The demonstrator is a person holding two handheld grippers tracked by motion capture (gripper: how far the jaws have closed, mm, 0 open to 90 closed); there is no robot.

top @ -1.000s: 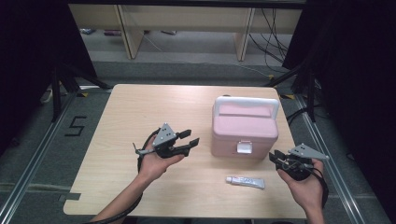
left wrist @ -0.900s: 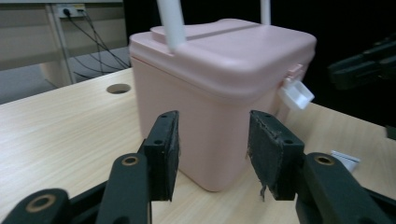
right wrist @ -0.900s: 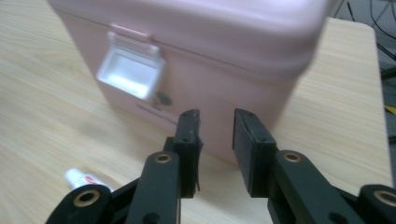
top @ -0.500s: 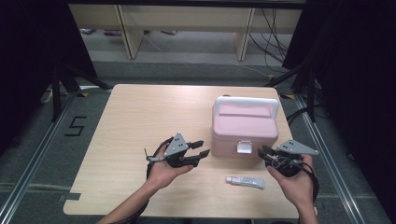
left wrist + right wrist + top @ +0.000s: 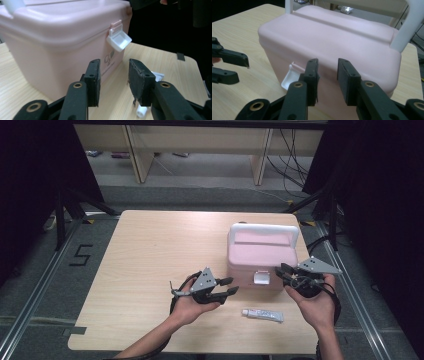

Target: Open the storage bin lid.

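A pink lidded box [image 5: 260, 254] with a white handle [image 5: 264, 227] stands right of the table's middle, its white front latch [image 5: 260, 278] flipped outward. My left gripper [image 5: 227, 287] is held just left of the box's front face, pointing at it; its jaws have just been closing, with nothing between them. The left gripper view shows those open jaws in front of the box [image 5: 62, 37] and below the latch [image 5: 118, 41]. My right gripper [image 5: 282, 272] hovers open at the box's front right corner, and its fingers [image 5: 312, 75] frame the box [image 5: 332, 40].
A small white tube [image 5: 262, 315] lies on the table [image 5: 140, 255] in front of the box, between my two hands. Its cap [image 5: 142, 111] peeks out under the left jaws. Black stands and cables ring the table, with shelving behind.
My left hand has moved right toward the box's front, its jaws narrowing. My right hand has risen and shifted left to the box's front right corner.
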